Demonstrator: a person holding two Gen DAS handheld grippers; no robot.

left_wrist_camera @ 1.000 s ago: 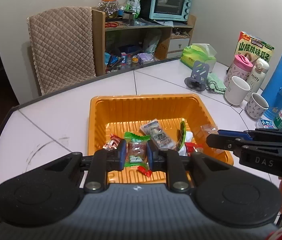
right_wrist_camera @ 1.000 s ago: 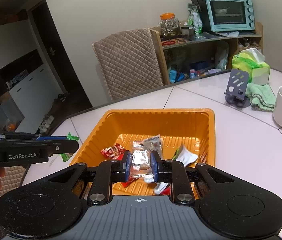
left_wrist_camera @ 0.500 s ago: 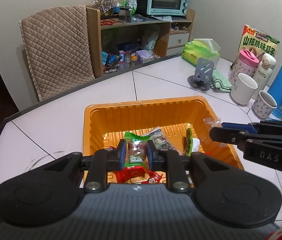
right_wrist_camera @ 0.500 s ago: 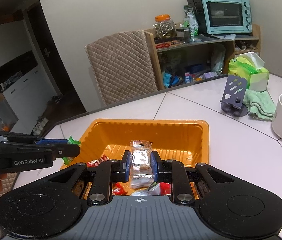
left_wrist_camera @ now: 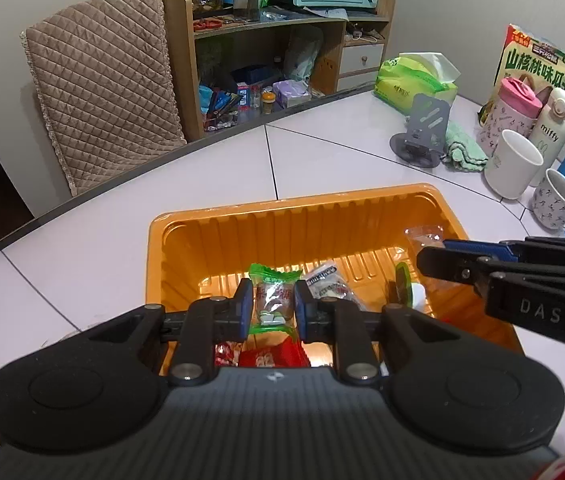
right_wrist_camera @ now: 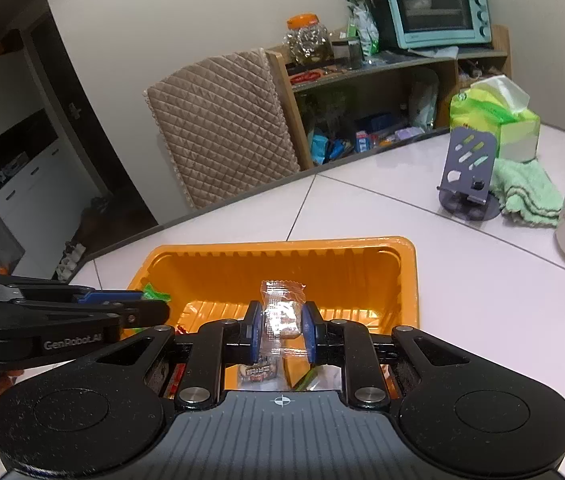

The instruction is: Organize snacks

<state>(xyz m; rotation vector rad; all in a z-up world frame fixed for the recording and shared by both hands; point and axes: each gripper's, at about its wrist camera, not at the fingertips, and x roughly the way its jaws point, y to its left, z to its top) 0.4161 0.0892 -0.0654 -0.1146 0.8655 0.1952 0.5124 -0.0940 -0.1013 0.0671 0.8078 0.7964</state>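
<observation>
Left hand-held gripper (left_wrist_camera: 270, 307): pressed onto a green-wrapped snack (left_wrist_camera: 273, 298), pinched across the middle of the wrapper, above the orange tray (left_wrist_camera: 282, 216). Right hand-held gripper (right_wrist_camera: 281, 330): pinching a clear-wrapped snack (right_wrist_camera: 282, 312) at mid-body, likewise over the tray interior.

Handling, judged from appearance: both packets light, thin-filmed, crinkly and somewhat slippery; contents small and probably brittle, so moderate pad pressure only. Best hold across the filled centre, not the crimped end seals, which flex and slide out. No risk from weight; main risk is a packet twisting or slipping free between the pads.

Location: tray resting on the white tabletop (left_wrist_camera: 122, 216), both held packets suspended over it, near the front edge. Further loose packets lying on the tray floor below the grippers.

Count: two hand-held grippers, one tray, two packets held (one each). In the tray, at least one silver-and-black packet (left_wrist_camera: 328, 280), one red packet (left_wrist_camera: 272, 356), one green-and-white item (left_wrist_camera: 404, 288); others partly hidden behind the gripper bodies, so total cannot be fixed. Two mugs (left_wrist_camera: 516, 164) on the tabletop, well apart from the tray.
</observation>
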